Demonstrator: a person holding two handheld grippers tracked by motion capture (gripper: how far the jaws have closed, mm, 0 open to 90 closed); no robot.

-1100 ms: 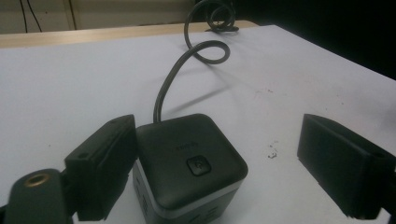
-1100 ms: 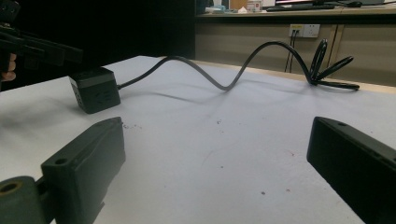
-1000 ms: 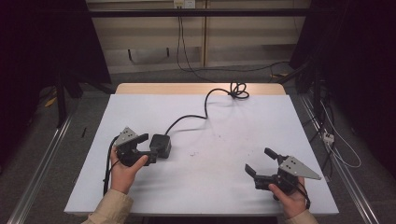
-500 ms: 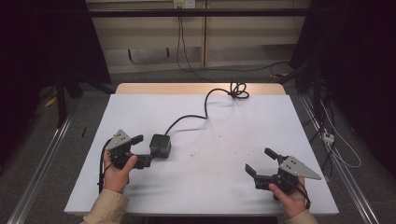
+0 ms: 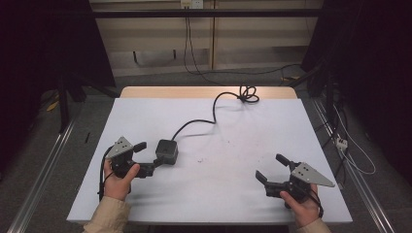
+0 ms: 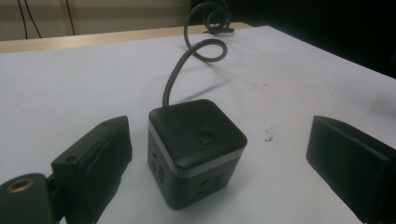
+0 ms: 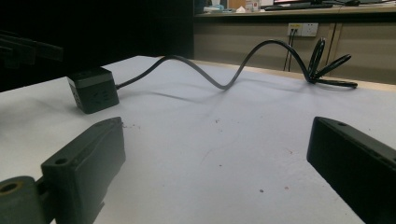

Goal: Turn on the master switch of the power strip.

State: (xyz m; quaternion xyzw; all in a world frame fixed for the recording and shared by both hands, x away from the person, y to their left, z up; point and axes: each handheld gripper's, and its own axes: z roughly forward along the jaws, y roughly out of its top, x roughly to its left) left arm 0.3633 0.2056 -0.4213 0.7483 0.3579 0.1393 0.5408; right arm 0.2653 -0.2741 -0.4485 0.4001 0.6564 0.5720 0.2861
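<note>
A black cube power socket [image 5: 166, 151] lies on the white table [image 5: 218, 131], left of the middle. Its dark cable [image 5: 204, 119] runs back to a coil [image 5: 248, 93] at the far edge. My left gripper [image 5: 145, 158] is open just left of the cube. In the left gripper view the cube [image 6: 196, 149] stands between and slightly ahead of the jaws of the left gripper [image 6: 219, 133], closer to the left one, untouched. My right gripper [image 5: 270, 167] is open and empty near the front right. In the right gripper view, past the right gripper [image 7: 217, 135], the cube [image 7: 92, 91] sits far off.
The table's wooden far edge [image 5: 194, 91] shows behind the white sheet. Metal rails [image 5: 43, 165] run along the floor on both sides. More cables and a white plug [image 5: 342, 142] lie on the floor at the right.
My left gripper has shifted slightly left and toward the near edge, still facing the cube. The cube, cable and right gripper have not moved.
</note>
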